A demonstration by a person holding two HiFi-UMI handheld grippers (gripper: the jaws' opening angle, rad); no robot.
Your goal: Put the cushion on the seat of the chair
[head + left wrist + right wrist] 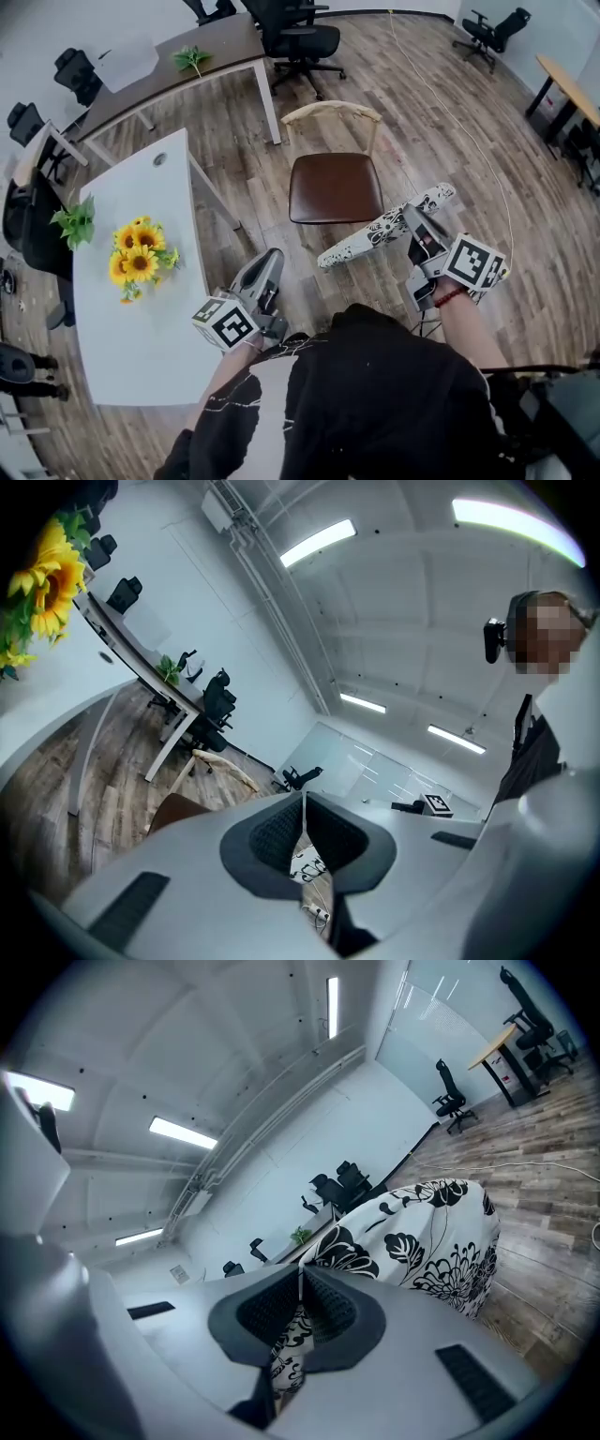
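My right hand-held gripper (411, 219) pinches one end of the black-and-white floral cushion (373, 234), which hangs in the air just off the front edge of the brown-seated, wooden-backed chair (334, 186). My left hand-held gripper (272, 259) is pressed together and empty. It is beside the white desk's (141, 347) near right edge, and yellow sunflowers (138, 258) stand on that desk.

Black-white floral cushion (380, 231) aloft, tilted, just beside brown chair seat (334, 187).
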